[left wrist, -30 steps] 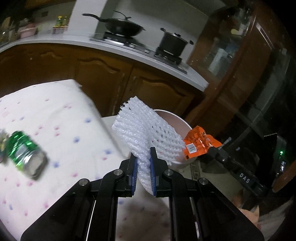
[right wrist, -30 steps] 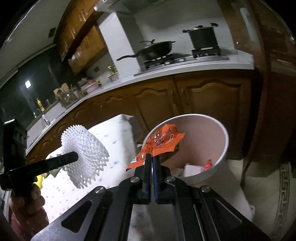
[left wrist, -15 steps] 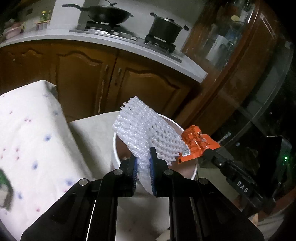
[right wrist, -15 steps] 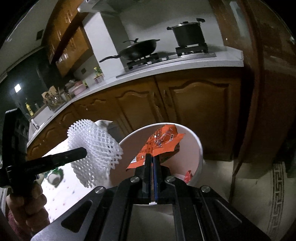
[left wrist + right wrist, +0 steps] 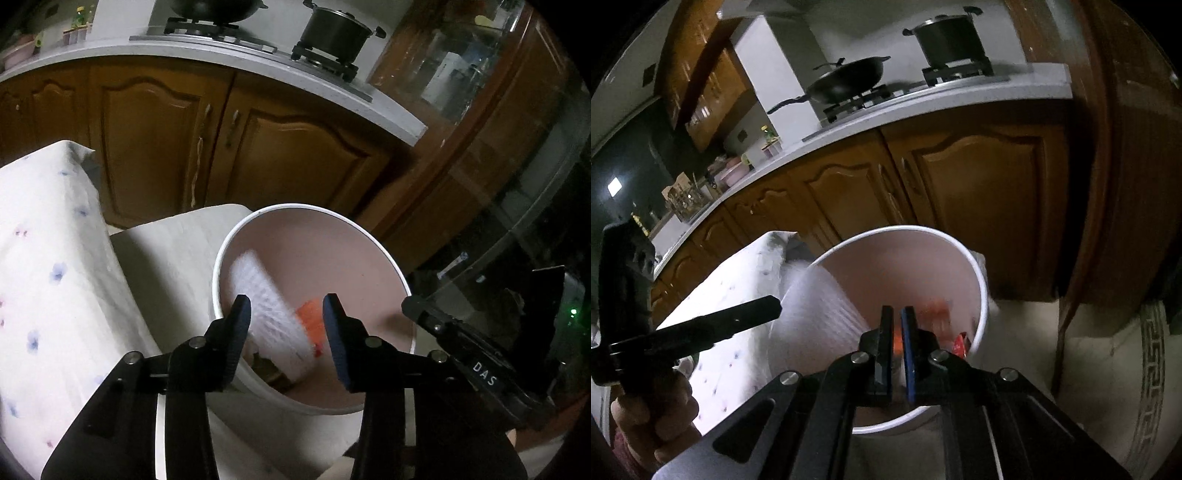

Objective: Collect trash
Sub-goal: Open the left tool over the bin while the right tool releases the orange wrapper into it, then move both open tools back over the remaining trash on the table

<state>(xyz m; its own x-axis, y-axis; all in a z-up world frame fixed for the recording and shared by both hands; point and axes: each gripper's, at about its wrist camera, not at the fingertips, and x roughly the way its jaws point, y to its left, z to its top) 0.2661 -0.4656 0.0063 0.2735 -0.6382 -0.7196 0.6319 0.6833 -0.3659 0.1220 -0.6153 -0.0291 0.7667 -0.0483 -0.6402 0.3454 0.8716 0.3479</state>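
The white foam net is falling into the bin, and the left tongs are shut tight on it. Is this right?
Not quite. The left wrist view shows the left tongs opening, their pads clear of the white foam net, which drops blurred into the bin.

You see a round bin with a white rim (image 5: 295, 206) and a dusty pink inner wall. Inside it: a blurred white foam net sleeve (image 5: 271, 317) and a bright orange crumpled wrapper (image 5: 312, 319). The cloth beside the bin (image 5: 48, 258) is white with small blue and pink dots. Both gripper frames are black; the finger pads (image 5: 908, 347) are blue. Background cabinets (image 5: 155, 140) are brown wood; the countertop (image 5: 221, 55) is pale grey.
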